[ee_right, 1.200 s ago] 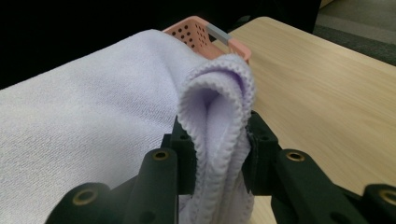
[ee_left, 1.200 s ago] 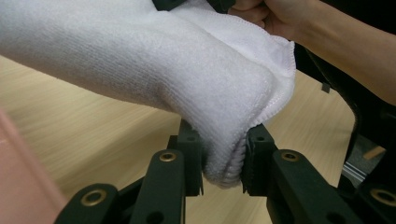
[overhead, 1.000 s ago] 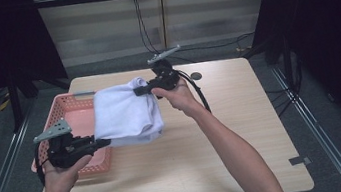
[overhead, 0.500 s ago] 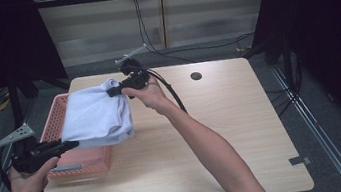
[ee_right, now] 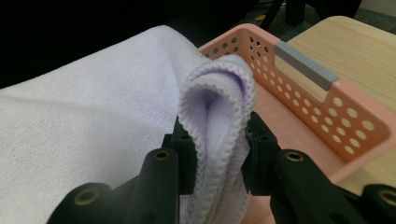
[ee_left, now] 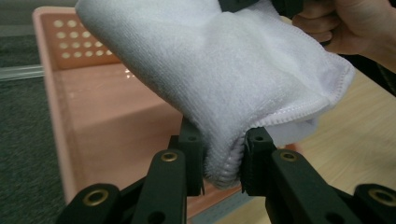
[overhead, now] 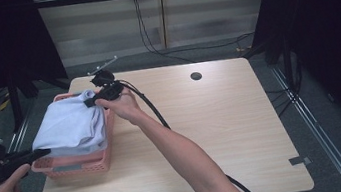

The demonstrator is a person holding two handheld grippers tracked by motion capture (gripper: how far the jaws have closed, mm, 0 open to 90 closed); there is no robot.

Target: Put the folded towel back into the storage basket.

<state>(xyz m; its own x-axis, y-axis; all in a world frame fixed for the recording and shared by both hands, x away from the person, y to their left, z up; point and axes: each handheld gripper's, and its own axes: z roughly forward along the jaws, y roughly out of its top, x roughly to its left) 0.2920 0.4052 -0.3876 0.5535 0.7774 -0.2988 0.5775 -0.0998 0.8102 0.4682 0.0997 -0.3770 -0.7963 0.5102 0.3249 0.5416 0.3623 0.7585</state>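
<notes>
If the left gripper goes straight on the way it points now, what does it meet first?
The folded white towel, already clamped in the left gripper. Behind the towel, probably the person's right hand holding the right gripper, though depth is hard to judge.

towels (overhead: 72, 126): one is hanging over the basket
baskets (overhead: 79, 164): one is sitting on the table
tables (overhead: 224, 134): one
grippers: two are showing, the left gripper (overhead: 40, 153) and the right gripper (overhead: 89, 102)
</notes>
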